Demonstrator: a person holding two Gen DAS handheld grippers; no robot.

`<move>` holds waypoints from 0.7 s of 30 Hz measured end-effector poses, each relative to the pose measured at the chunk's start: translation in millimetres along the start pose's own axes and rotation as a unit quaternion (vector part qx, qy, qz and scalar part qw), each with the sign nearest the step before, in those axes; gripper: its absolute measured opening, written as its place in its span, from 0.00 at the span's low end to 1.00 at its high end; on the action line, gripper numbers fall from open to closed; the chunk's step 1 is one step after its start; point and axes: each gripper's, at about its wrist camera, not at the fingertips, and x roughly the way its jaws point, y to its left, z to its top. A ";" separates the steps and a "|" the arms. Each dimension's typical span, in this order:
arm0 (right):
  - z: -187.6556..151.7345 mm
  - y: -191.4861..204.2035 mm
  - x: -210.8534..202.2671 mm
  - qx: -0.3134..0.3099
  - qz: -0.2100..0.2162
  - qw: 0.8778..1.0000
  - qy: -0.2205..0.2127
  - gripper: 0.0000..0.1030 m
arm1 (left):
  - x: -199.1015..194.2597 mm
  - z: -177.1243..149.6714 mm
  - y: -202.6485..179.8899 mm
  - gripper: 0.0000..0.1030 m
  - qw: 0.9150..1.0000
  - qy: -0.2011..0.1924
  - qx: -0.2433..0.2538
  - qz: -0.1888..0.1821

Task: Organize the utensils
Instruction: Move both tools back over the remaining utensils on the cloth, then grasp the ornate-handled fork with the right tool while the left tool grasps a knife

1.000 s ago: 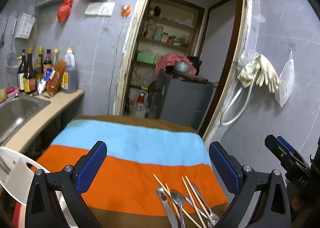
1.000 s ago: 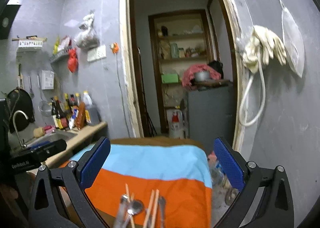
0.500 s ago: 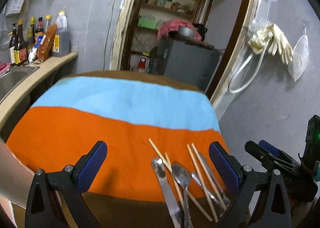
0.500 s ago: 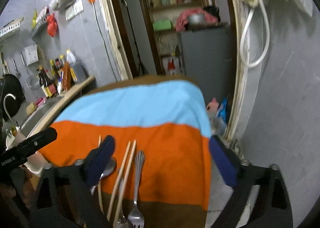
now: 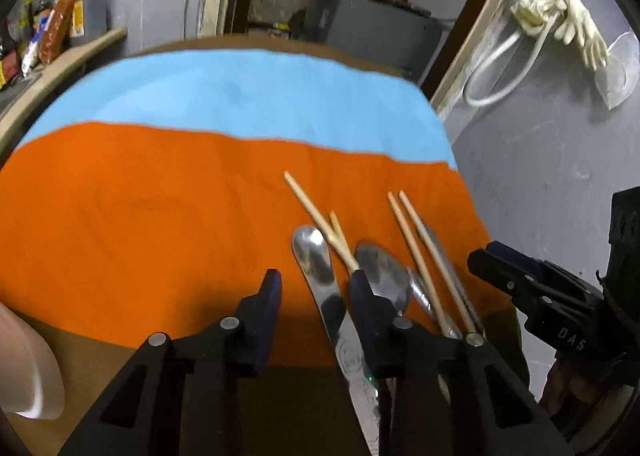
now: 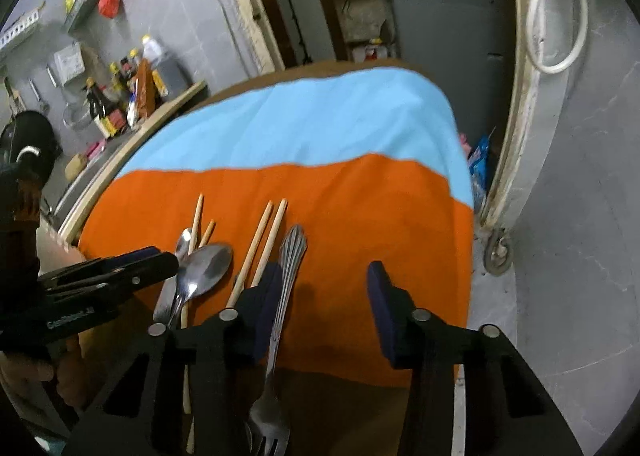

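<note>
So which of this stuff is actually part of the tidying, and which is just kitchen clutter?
Part of the job: knife, spoon, fork, chopsticks, both on the striped cloth; left tool, right tool.

Just lying about: sauce bottles, rubber gloves, hose, grey cabinet.

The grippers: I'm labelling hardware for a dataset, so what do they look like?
Both are matte black plastic frames with silver rivets at the linkage joints and dark blue pads on the fingers. The left gripper shows white lettering on its side in the right wrist view; the right gripper reads "DAS" in the left wrist view.
</note>
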 end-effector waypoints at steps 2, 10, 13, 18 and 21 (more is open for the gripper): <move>-3.0 1.8 2.6 -0.005 0.004 1.000 0.009 0.37 | 0.5 -0.7 -0.8 0.31 1.000 0.002 0.001 -0.001; -9.3 11.6 12.7 -0.033 -0.003 0.999 0.038 0.37 | 8.4 4.6 -6.3 0.31 0.999 0.024 0.013 -0.020; -6.9 23.3 17.8 -0.062 -0.028 0.996 0.049 0.37 | 13.3 10.4 -8.6 0.31 0.999 0.031 0.024 -0.028; -3.0 41.8 21.3 -0.095 -0.069 0.990 0.074 0.36 | 13.0 10.3 -11.8 0.24 0.998 0.038 0.046 -0.024; -1.4 42.3 16.8 -0.085 -0.068 0.991 0.082 0.25 | 13.7 10.2 -8.9 0.15 0.997 0.057 0.023 -0.050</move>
